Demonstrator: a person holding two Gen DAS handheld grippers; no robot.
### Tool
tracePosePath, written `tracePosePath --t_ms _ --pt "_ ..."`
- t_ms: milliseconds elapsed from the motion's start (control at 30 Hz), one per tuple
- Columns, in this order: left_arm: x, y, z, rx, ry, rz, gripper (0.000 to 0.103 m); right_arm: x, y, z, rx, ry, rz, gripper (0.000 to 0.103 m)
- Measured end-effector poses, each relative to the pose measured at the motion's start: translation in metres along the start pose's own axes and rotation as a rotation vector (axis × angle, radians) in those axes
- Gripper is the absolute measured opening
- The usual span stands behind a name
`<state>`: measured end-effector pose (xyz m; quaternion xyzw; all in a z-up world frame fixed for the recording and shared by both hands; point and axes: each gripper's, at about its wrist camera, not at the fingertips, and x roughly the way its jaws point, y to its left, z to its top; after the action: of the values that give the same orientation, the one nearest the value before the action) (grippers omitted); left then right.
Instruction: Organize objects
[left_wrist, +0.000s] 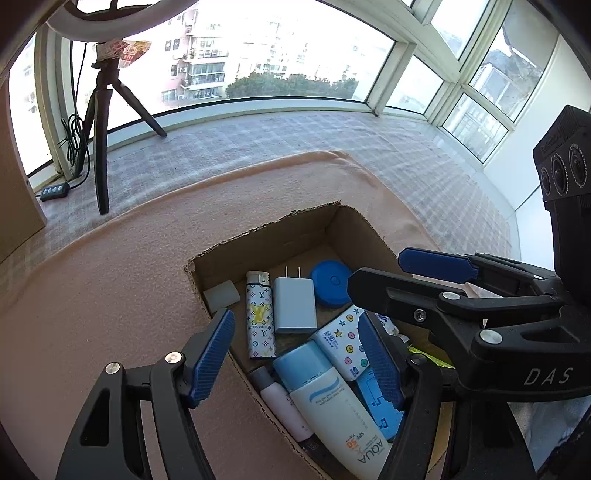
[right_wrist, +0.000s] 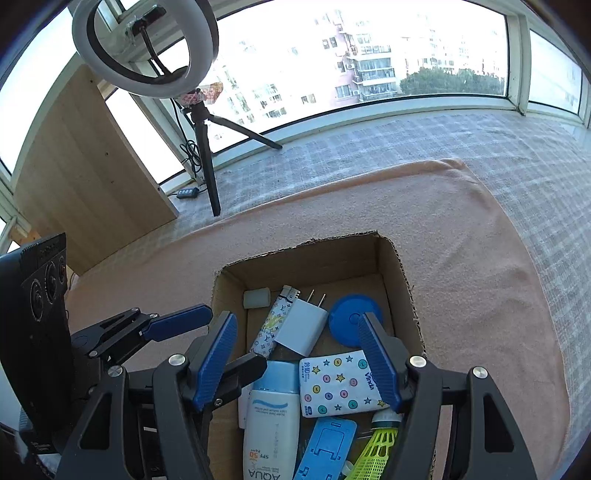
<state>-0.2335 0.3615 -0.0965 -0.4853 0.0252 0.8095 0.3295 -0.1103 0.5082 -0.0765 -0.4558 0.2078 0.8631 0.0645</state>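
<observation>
An open cardboard box (left_wrist: 280, 229) lies on a peach blanket (left_wrist: 110, 295). Inside it are a patterned lighter (left_wrist: 260, 321), a pale blue charger (left_wrist: 295, 306), a blue round disc (left_wrist: 330, 282), a tissue pack (left_wrist: 345, 343), a sunscreen bottle (left_wrist: 325, 406), a small pink bottle (left_wrist: 284, 410) and a blue phone stand (left_wrist: 380, 402). A yellow-green shuttlecock (right_wrist: 376, 446) lies at the near right corner. My left gripper (left_wrist: 295, 319) hangs open over the box's left side, gripping nothing. My right gripper (right_wrist: 297, 319) is open over the middle, also gripping nothing. The two grippers are close together.
A ring light (right_wrist: 144, 48) on a black tripod (left_wrist: 101, 147) stands at the back left, on a grey checked mat (left_wrist: 295, 140) by the windows. Its cable remote (left_wrist: 54, 191) lies beside it. A wooden panel (right_wrist: 85, 166) stands at the left.
</observation>
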Motion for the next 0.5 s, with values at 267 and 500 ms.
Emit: tracePosePath --t_ms 267,500 --pt "-0.020 0.013 -0.011 -0.012 -0.015 0.044 0.073 -0.009 0.011 -0.007 -0.011 -0.014 -0.008 0.065" --pt "-0.048 0.024 -0.025 -0.017 -0.036 0.103 0.073 -0.017 0.026 -0.019 -0.026 -0.025 -0.019 0.065"
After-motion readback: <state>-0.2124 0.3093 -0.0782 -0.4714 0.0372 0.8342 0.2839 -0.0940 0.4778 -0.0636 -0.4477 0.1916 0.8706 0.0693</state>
